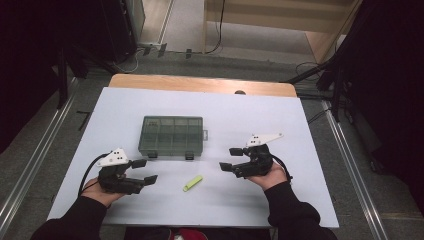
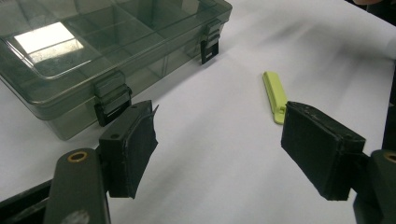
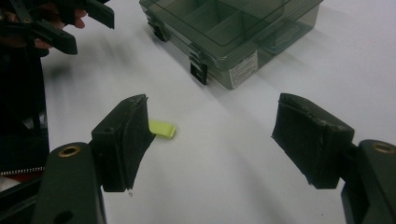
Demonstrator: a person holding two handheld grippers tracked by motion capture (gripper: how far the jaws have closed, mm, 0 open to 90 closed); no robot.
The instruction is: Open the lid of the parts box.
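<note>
A smoky clear compartment box lies shut on the white table, two black latches on its near side. A small yellow-green clip rests in front of it, between the two hands. My left gripper is held low at the left, open and empty, its jaws pointing right toward the clip and the box. My right gripper is held at the right, open and empty, pointing left. In the right gripper view the clip peeks out beside the left jaw and the box lies beyond.
The table's wooden far edge shows past the white sheet. Beyond it are floor, cables and dark stands at both sides. A metal rail runs along the right side of the table.
</note>
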